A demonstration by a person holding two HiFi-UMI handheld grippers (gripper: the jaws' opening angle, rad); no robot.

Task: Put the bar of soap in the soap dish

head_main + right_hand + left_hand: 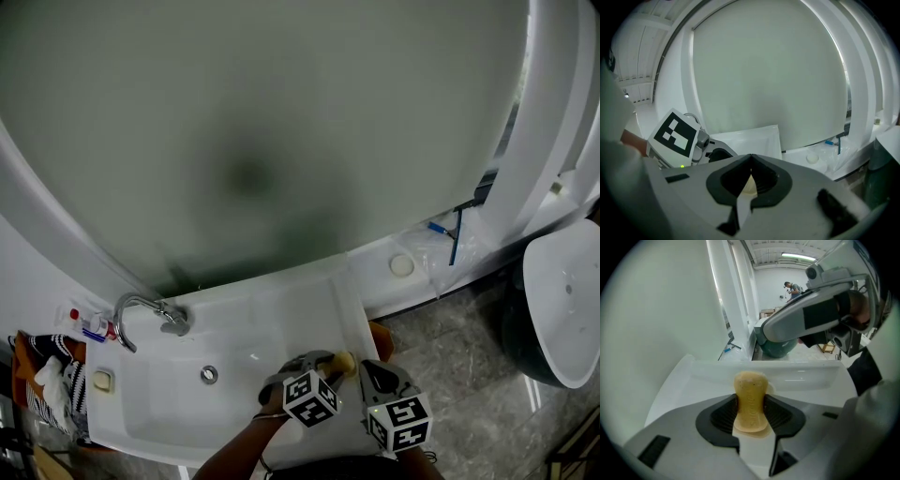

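A yellowish bar of soap (750, 390) stands on end between the dark pads of my left gripper (751, 414), which is shut on it. In the head view the soap (347, 360) is over the sink's (281, 309) near right corner, at the tip of the left gripper (330, 364). My right gripper (373, 373) is just to the right of it. Its jaws (750, 161) meet at the tips with nothing held. A small cream square soap dish (101, 380) sits on the sink's left ledge, far from both grippers.
A chrome faucet (150, 314) stands at the basin's back left, with the drain (209, 374) in the middle. Small bottles (89, 326) and a striped cloth (52, 380) lie at the left. A white round lid (401, 265) and a toilet (562, 309) are at the right.
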